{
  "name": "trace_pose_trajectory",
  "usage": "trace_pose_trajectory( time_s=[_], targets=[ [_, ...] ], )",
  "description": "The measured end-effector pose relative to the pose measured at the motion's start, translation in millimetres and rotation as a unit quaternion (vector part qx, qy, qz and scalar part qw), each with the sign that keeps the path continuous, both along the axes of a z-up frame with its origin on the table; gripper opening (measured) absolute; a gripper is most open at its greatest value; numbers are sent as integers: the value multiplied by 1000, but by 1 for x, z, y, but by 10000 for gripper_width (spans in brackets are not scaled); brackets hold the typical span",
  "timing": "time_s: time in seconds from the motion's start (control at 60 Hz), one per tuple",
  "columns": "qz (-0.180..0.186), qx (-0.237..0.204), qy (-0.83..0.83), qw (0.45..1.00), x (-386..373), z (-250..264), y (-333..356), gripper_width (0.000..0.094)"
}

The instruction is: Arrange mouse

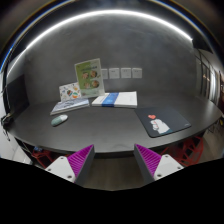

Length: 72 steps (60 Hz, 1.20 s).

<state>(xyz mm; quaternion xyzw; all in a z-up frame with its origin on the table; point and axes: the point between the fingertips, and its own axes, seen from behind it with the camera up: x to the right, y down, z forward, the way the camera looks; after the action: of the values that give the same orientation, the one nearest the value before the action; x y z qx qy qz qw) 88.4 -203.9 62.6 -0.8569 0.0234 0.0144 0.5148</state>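
A small pale mouse (pixel 60 119) lies on the dark table (pixel 110 135), far ahead and to the left of my fingers. A black mouse mat (pixel 162 122) lies far ahead to the right, with a white and red object (pixel 158 125) on it. My gripper (pixel 112 160) is open and empty, its magenta pads (pixel 80 158) wide apart above the table's near part. Nothing stands between the fingers.
A standing printed card (pixel 89 77) and a leaflet (pixel 70 103) are at the back left. A blue and white booklet (pixel 117 99) lies at the back centre. Wall sockets (pixel 120 72) are behind. Red chair parts (pixel 40 155) show below the table edge.
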Motion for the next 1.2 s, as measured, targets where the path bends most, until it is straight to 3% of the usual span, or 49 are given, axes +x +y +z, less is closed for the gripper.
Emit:
trace_pose_trajectory(
  time_s=[0.283, 0.433, 0.533, 0.733, 1.2],
  targets=[
    [76, -20, -4, 997, -49, -23, 33, 834],
    [131, -21, 18, 991, -136, -33, 63, 837],
    [148, -23, 18, 989, -198, -45, 96, 834],
    [130, -54, -2, 990, -280, -73, 163, 845],
    [71, -86, -26, 993, -332, -77, 263, 842]
  ],
)
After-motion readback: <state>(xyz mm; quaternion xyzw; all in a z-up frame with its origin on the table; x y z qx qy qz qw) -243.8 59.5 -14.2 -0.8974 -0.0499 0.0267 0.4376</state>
